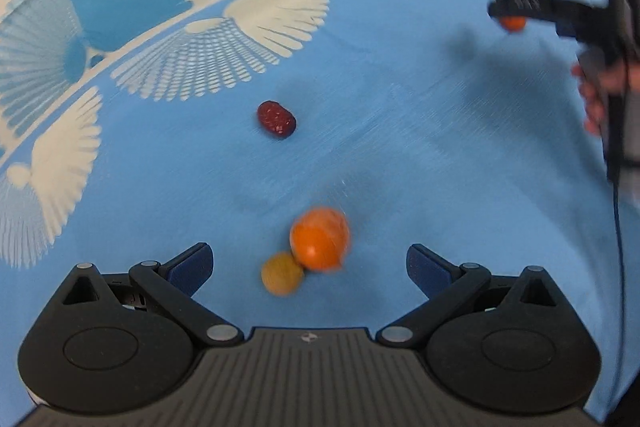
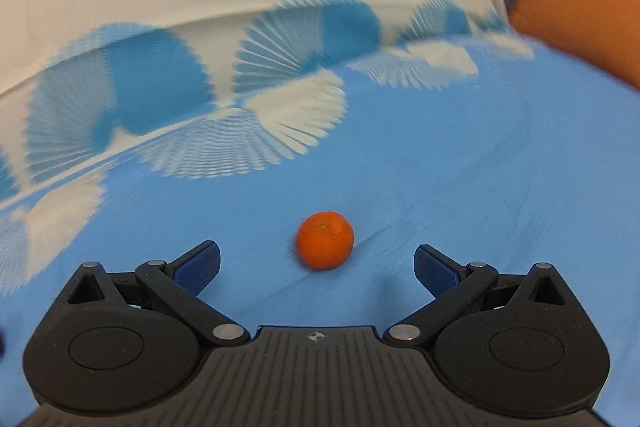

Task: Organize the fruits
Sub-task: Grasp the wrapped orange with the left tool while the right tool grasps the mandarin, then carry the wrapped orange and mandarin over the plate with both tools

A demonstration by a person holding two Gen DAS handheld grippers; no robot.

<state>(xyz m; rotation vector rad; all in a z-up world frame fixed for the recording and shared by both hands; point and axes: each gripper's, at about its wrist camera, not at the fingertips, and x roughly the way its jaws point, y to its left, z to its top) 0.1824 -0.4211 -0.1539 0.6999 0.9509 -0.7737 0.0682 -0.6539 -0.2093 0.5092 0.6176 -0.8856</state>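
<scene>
On blue fan-patterned cloth (image 1: 400,155): round orange tangerine (image 1: 320,243) touching small yellowish fruit (image 1: 282,273), framed by wide-open, empty left gripper (image 1: 310,263), probably for grasping; dark red date (image 1: 276,118) well apart; right gripper (image 2: 317,263) likewise spread, empty, behind another small orange tangerine (image 2: 325,240).

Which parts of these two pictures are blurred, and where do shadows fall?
Left wrist view: the orange is smeared, the red date is sharper, and a dark shadow lies on the tablecloth under the right gripper. Right wrist view: the cloth pattern is streaked by motion, and the small orange is slightly soft.
</scene>
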